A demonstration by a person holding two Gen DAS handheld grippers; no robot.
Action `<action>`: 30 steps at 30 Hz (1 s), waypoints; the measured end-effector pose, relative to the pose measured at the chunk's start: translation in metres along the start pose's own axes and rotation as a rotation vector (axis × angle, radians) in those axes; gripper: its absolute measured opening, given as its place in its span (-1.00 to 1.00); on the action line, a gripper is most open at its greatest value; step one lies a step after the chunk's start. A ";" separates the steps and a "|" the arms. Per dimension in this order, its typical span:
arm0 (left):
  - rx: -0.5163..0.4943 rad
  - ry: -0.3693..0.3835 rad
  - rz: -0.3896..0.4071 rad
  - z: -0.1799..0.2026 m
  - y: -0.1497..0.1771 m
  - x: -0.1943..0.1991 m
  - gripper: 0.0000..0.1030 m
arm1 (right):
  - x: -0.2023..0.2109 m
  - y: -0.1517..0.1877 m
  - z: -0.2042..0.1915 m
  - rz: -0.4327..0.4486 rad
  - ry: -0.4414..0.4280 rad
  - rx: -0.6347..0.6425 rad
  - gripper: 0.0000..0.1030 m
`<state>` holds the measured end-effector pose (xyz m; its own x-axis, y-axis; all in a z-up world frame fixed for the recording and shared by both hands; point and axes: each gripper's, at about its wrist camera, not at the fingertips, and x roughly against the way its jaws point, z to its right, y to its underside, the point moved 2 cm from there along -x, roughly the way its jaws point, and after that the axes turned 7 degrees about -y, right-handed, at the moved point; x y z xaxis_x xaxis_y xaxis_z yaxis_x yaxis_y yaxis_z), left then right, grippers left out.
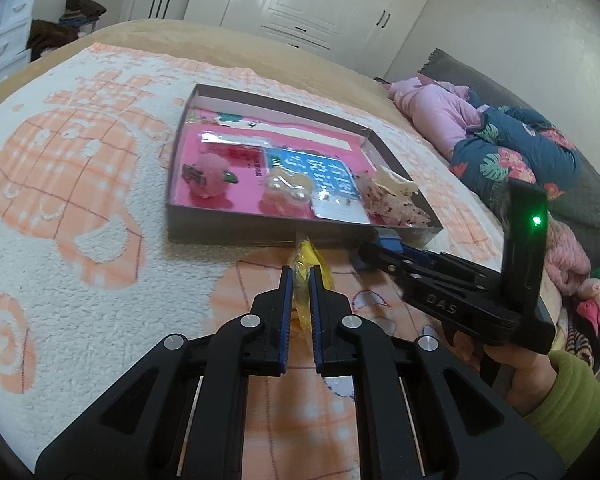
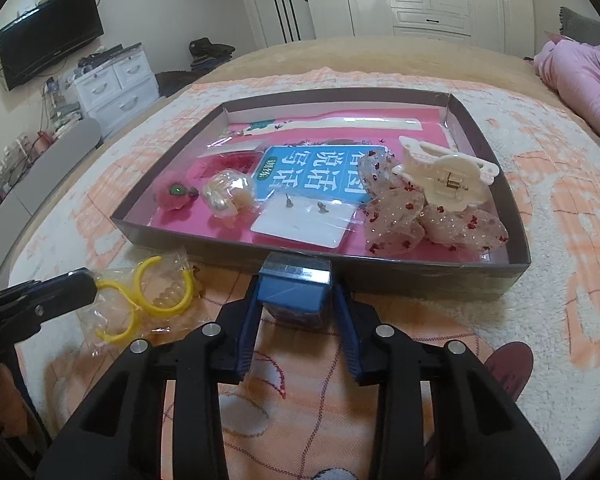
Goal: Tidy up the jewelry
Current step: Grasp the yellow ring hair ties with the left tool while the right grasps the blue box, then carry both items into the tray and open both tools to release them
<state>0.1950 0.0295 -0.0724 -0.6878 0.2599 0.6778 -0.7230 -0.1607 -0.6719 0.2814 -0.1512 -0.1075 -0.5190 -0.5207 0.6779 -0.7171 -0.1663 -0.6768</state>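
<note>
Down low, left gripper (image 1: 300,276) pinched tight on a clear plastic bag (image 2: 140,304) of yellow hoop pieces (image 2: 168,300), blue pads squeezing the crinkled film just short of the tray's near wall. Bag draped over the peach-and-white blanket (image 1: 80,208), hoops spilling to the side of the jaws in the right wrist view. Right gripper (image 2: 296,292) set around a small blue box (image 2: 292,292), jaws partly spread to the box's width, pads against its two sides (contact looks firm, though the far face is hidden). Blue box touching the near wall of the shallow dark tray (image 2: 516,240), still outside it, on the blanket.

Inside the tray, on a pink liner: fluffy pink pom-pom clip (image 2: 174,194) at near left, then a clear pearly ball ornament (image 2: 228,194) just beside it, then a white earring card (image 2: 312,220) with two small studs, lying partly over a blue card (image 2: 320,168) with white characters. Farther right, sheer bow with red specks (image 2: 432,220), a cream claw clip (image 2: 448,178) resting on top of it. Long cream strip (image 2: 372,124) along the far wall.

Green sleeve (image 1: 572,396) and a hand (image 1: 528,376) behind the right gripper's handle, green light glowing on its upright part. Pink and floral bedding (image 1: 500,140) heaped off to the right, white wardrobe (image 1: 320,4) beyond.
</note>
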 end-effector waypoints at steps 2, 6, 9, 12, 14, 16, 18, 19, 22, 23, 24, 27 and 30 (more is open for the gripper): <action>0.013 -0.003 -0.001 -0.006 0.000 0.000 -0.93 | 0.003 0.001 0.000 0.006 -0.002 0.000 -0.36; 0.032 -0.004 -0.002 -0.016 -0.002 -0.001 -0.91 | 0.008 0.004 -0.001 0.011 0.007 0.015 -0.38; 0.043 -0.012 -0.011 -0.024 -0.001 -0.003 -0.88 | 0.012 0.005 -0.002 0.019 0.022 0.033 -0.38; 0.053 -0.025 -0.011 -0.032 0.000 -0.002 -0.88 | 0.019 0.008 -0.005 0.034 0.035 0.054 -0.39; 0.059 -0.034 -0.006 -0.038 0.000 0.000 -0.88 | 0.023 0.008 -0.007 0.043 0.037 0.065 -0.39; 0.062 -0.040 0.005 -0.042 0.000 0.004 -0.90 | 0.028 0.009 -0.010 0.053 0.038 0.080 -0.39; 0.064 -0.044 0.024 -0.043 -0.002 0.010 -0.92 | 0.030 0.010 -0.012 0.058 0.038 0.092 -0.39; 0.063 -0.044 0.032 -0.043 -0.003 0.013 -0.93 | 0.032 0.010 -0.014 0.062 0.037 0.101 -0.39; 0.052 -0.052 0.057 -0.041 -0.007 0.021 -0.95 | 0.034 0.010 -0.018 0.065 0.026 0.111 -0.39; 0.046 -0.056 0.066 -0.040 -0.009 0.024 -0.95 | 0.035 0.010 -0.019 0.066 0.022 0.113 -0.39; 0.041 -0.061 0.074 -0.039 -0.009 0.027 -0.95 | 0.036 0.010 -0.021 0.067 0.018 0.115 -0.39; 0.036 -0.063 0.095 -0.038 -0.013 0.034 -0.97 | 0.037 0.011 -0.027 0.068 0.007 0.126 -0.39; 0.039 -0.060 0.113 -0.036 -0.016 0.038 -0.97 | 0.038 0.011 -0.031 0.071 0.000 0.137 -0.39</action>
<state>0.1829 0.0768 -0.0463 -0.7666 0.1805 0.6162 -0.6421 -0.2227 -0.7336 0.2392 -0.1471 -0.0799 -0.5663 -0.5355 0.6265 -0.6083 -0.2413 -0.7561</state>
